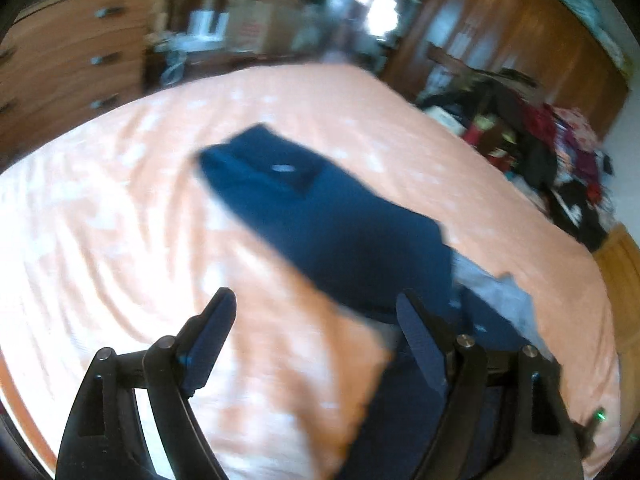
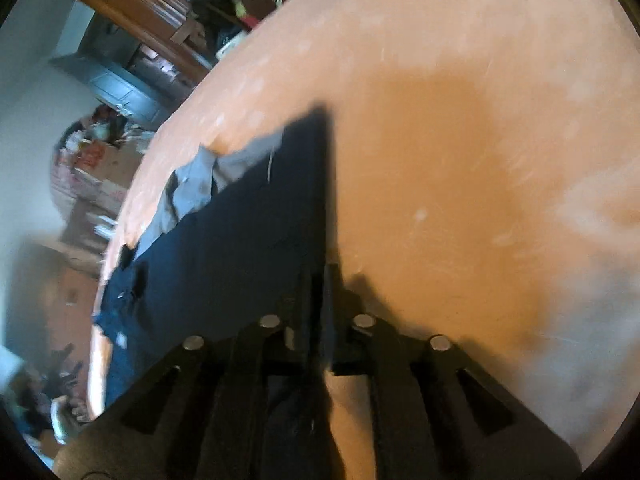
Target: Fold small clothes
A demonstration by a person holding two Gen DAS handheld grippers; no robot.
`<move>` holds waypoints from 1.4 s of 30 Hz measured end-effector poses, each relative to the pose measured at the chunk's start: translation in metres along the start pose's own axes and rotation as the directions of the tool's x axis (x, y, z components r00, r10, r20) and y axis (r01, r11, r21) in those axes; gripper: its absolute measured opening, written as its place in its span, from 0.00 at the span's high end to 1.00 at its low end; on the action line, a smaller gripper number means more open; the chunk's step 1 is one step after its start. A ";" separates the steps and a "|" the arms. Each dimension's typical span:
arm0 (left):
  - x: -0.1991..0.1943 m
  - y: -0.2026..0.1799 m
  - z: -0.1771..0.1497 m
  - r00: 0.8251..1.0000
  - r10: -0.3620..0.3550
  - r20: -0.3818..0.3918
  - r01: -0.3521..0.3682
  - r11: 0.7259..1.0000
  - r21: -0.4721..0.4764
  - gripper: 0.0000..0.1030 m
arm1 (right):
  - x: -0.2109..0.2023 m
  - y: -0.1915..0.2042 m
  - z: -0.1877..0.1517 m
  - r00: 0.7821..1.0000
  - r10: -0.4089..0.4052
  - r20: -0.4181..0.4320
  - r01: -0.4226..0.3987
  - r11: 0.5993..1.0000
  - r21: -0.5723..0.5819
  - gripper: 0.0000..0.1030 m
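A navy blue garment with a small white label lies stretched across the orange bedsheet, and a grey lining shows at its near right end. My left gripper hovers open above the sheet, its right finger over the garment's near edge. In the right wrist view the same navy garment hangs taut and lifted, grey lining at its far side. My right gripper is shut on the garment's edge. Both views are blurred by motion.
A wooden chest of drawers stands left of the bed, a wooden wardrobe at the back right. A heap of dark and red clothes lies beside the bed on the right. Boxes sit on the floor.
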State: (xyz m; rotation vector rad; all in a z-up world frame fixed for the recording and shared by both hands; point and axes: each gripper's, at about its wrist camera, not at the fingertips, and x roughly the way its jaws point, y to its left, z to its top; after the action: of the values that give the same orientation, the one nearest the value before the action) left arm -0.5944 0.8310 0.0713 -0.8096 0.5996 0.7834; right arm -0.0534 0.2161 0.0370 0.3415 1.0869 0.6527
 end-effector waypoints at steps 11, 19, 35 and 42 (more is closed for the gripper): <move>0.078 0.084 0.045 0.990 -0.083 -0.114 0.065 0.986 -0.156 0.18 | -0.031 0.084 -0.079 0.999 0.048 0.001 -0.047 0.993 -0.112 0.33; 0.095 0.038 0.081 0.993 0.120 0.003 -0.118 0.965 0.233 0.44 | 0.000 0.128 -0.087 0.990 0.128 -0.066 -0.134 0.987 -0.092 0.33; 0.118 0.146 0.050 0.978 -0.195 0.072 0.200 0.977 -0.073 0.31 | 0.332 0.560 -0.114 0.557 0.417 -0.718 -0.639 0.767 -0.050 0.37; 0.125 0.143 0.041 0.966 -0.236 0.108 0.243 0.968 -0.064 0.28 | 0.408 0.598 -0.140 0.552 0.339 -0.762 -0.571 0.819 -0.050 0.34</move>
State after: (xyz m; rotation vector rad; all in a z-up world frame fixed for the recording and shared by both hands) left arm -0.6300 0.9755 -0.0540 -0.8902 0.3756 0.6233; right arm -0.2459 0.9278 0.0220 0.0841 1.6557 1.5155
